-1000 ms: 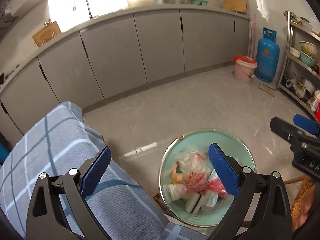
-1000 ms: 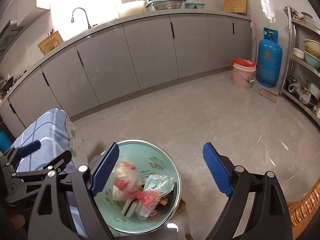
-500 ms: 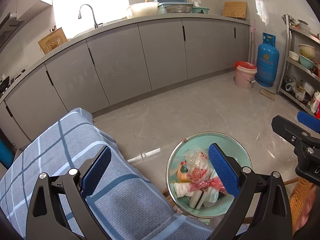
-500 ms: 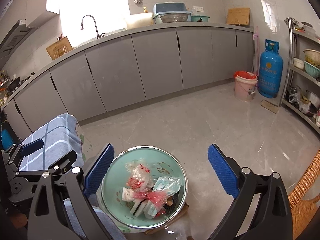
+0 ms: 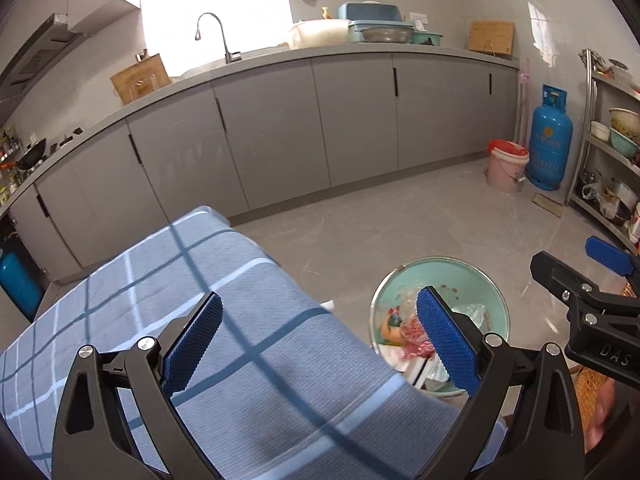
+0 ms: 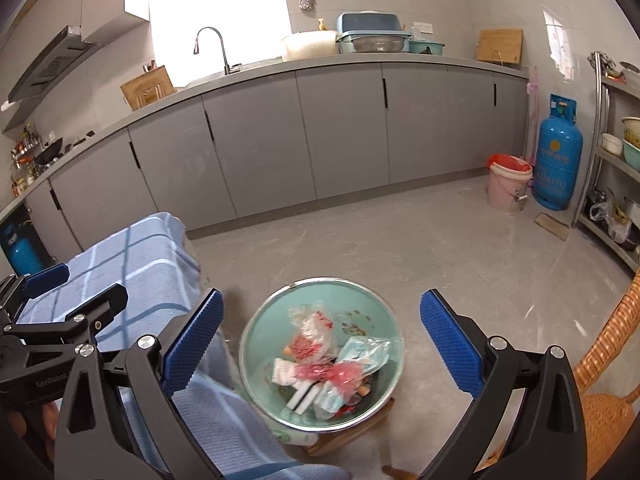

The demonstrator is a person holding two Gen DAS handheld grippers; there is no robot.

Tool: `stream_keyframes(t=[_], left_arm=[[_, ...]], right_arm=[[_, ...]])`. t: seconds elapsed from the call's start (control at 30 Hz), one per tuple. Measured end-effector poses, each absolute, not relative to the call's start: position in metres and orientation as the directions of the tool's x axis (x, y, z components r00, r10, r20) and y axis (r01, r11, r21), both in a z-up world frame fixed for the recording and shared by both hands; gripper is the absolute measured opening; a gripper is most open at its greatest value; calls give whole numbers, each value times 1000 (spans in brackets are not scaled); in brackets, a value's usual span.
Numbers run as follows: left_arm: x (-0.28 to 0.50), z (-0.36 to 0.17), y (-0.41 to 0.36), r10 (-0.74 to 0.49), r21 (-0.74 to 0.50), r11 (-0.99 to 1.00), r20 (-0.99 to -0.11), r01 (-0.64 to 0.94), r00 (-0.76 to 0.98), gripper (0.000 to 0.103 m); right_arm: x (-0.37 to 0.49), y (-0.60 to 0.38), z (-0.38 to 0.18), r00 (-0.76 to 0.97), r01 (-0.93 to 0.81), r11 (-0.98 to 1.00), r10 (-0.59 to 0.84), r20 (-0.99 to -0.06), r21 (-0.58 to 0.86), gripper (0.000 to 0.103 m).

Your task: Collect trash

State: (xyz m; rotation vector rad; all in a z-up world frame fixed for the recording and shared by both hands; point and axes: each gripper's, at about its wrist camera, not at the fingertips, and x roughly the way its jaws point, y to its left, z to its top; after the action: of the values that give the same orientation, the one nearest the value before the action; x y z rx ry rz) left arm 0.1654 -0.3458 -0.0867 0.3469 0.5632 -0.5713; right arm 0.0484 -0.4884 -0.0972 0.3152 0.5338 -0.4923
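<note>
Both grippers higher; trash (image 6: 324, 364) heaped.

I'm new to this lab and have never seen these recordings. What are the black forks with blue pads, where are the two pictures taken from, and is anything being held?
There is no robot here. A person holds a two-finger gripper in each hand, and a wide-angle camera on each one looks forward along its fingers.

In the left-hand view the left gripper fills the foreground, jaws wide apart, with nothing between them. It hangs over a blue checked cloth that covers some surface. The right gripper pokes in at the right edge.

In the right-hand view the right gripper has its jaws opening, and nothing is in them. Below it stands a green bin holding the trash: crumpled plastic bags and wrappers.

Behind is a kitchen with grey cabinets, a blue gas cylinder and a pink bucket. A wicker chair shows at the right edge.
</note>
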Motion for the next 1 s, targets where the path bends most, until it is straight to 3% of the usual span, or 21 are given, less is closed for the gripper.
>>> stream_keyframes(t=[0.3, 0.67, 1.0], left_arm=[[151, -54, -294, -405, 152, 824, -515, 545, 755, 96], [132, -42, -253, -467, 50, 819, -522, 572, 713, 99], [118, -40, -254, -482, 59, 807, -512, 588, 711, 99]], right_arm=[[51, -449, -83, 769, 470, 875, -341, -541, 116, 97], [23, -396, -54, 790, 455, 890, -388, -476, 29, 98], [5, -401, -45, 779, 490, 871, -423, -463, 27, 98]])
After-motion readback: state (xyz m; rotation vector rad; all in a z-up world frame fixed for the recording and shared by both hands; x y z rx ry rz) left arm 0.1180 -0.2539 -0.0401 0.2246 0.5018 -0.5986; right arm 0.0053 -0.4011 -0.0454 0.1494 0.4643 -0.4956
